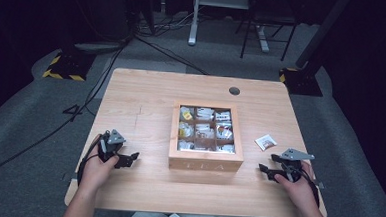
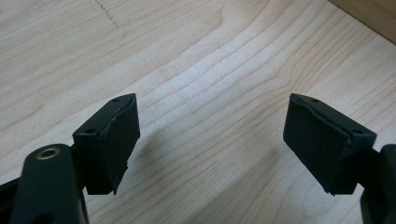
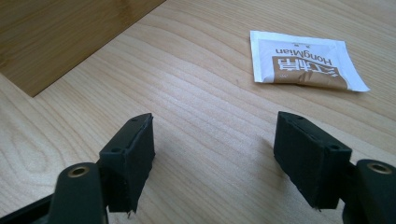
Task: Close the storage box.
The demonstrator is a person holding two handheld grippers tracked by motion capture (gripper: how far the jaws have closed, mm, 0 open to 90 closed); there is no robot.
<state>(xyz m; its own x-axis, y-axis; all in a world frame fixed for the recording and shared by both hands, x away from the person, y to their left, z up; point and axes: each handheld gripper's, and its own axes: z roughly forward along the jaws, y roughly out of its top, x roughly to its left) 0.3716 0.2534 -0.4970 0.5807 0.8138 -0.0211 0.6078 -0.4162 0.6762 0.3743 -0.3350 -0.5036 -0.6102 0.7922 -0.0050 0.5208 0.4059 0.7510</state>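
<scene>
The left gripper [image 1: 134, 157] rests low over bare table [image 1: 146, 93], jaws wide apart and empty. The tea box [image 1: 205, 163] sits between both grippers. The right gripper [image 1: 267, 164] is also spread and empty; the tea packet [image 3: 306, 61] lies flat just ahead of it, so the jaws may skid over it.

You're working in a lab or studio: dark surroundings, grey carpet, cables [image 1: 149, 41] trailing beyond your grippers, hazard-striped stand bases [image 1: 63, 66] off both far table [image 1: 146, 93] corners.
</scene>
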